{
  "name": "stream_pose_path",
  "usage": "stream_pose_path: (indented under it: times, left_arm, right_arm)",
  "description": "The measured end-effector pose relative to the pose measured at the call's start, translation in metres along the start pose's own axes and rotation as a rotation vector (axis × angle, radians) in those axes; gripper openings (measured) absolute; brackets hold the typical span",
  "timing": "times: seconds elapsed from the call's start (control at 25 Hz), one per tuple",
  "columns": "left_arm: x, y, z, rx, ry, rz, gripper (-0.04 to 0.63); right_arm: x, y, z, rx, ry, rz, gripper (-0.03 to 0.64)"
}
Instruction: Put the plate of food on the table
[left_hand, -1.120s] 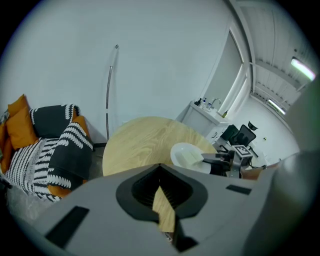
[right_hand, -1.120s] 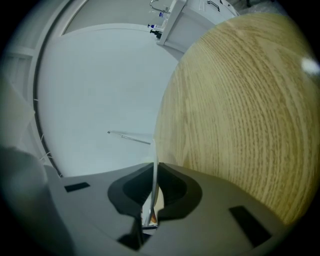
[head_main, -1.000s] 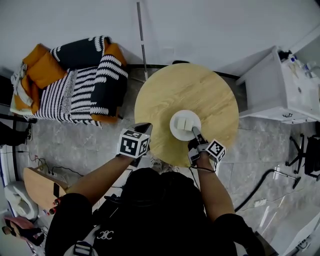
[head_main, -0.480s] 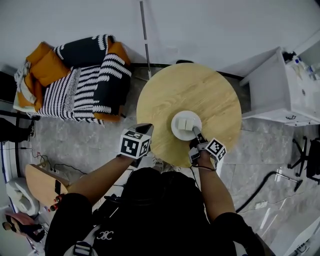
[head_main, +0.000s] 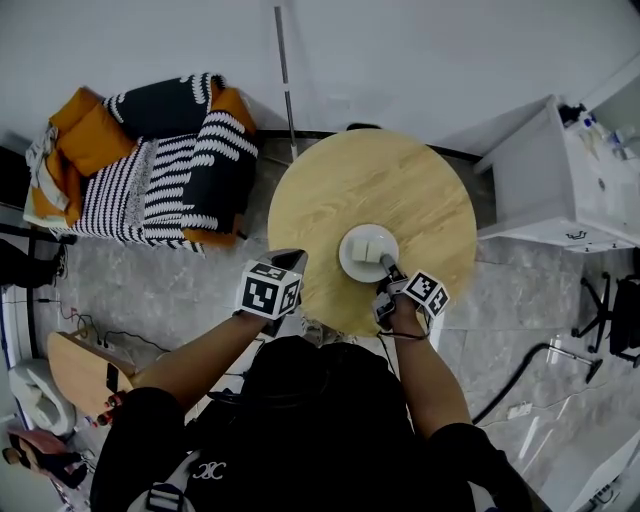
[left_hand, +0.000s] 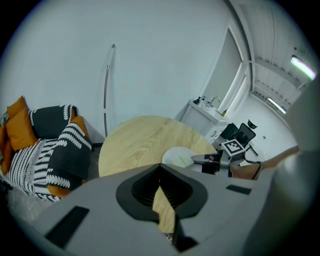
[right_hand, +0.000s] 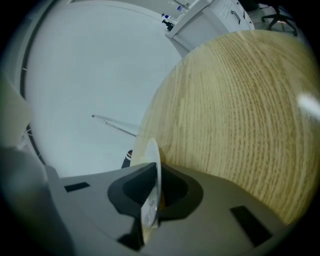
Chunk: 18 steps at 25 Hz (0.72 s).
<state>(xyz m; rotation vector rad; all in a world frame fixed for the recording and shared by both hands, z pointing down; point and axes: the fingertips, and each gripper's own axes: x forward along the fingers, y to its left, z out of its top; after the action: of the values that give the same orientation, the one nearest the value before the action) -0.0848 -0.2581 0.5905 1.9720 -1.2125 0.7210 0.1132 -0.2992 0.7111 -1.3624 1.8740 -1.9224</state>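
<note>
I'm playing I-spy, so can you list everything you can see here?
table: one, light wood, round, centre.
plate: one, white, over the table's near side.
food: two pale pieces, on the plate.
sofa: one, orange with black-and-white striped throws, left of the table.
pole: one, silver, leaning against the wall.
cabinet: one, white, right of the table.
office chair: one, black, far right.
left tongs: one, grey, empty, at the table's near edge.
right tongs: one, grey, clamped on the plate's rim.
</note>
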Motion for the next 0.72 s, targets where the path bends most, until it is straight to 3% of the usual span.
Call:
stream_pose_path:
  times: [0.12, 0.4, 0.72]
  left_arm:
    - [0.0, 0.0, -0.001, 0.0, 0.002, 0.002, 0.005]
    - [0.001, -0.006, -0.001, 0.005, 0.001, -0.004, 0.005]
    - [0.0, -0.01, 0.002, 0.008, -0.007, -0.013, 0.005]
  right_arm:
    - [0.002, -0.004, -0.001, -0.05, 0.026, -0.069, 0.026]
    - [0.001, -0.01, 0.008, -0.281, 0.042, -0.297, 0.084]
    - [-0.007, -0.011, 0.013, -0.467, 0.05, -0.42, 0.167]
